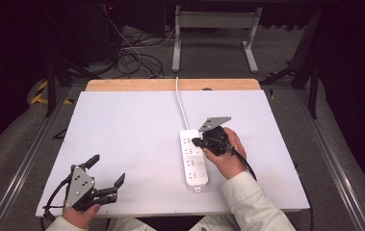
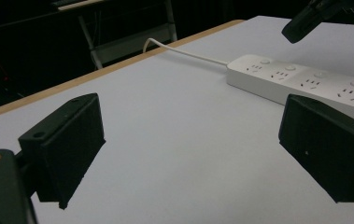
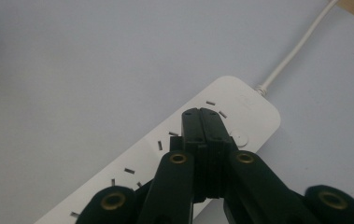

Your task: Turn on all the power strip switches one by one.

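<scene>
A white power strip (image 1: pixel 193 161) with several sockets and round buttons lies lengthwise near the middle of the white table; its white cable (image 1: pixel 182 106) runs to the far edge. My right gripper (image 1: pixel 195 142) is shut with nothing between its jaws, its tip over the strip's far end beside a round button (image 3: pixel 240 138). In the right gripper view the strip (image 3: pixel 165 154) runs diagonally under the closed jaws (image 3: pixel 201 116). My left gripper (image 1: pixel 108 171) stands open at the table's near left corner. In the left gripper view the strip (image 2: pixel 305 81) lies ahead to the right.
The white table top (image 1: pixel 132 134) has a wooden strip (image 1: pixel 170 84) along its far edge. Beyond it are a grey table frame (image 1: pixel 214 29) and loose cables (image 1: pixel 132 57) on the floor. Metal rails (image 1: pixel 26 159) flank the table.
</scene>
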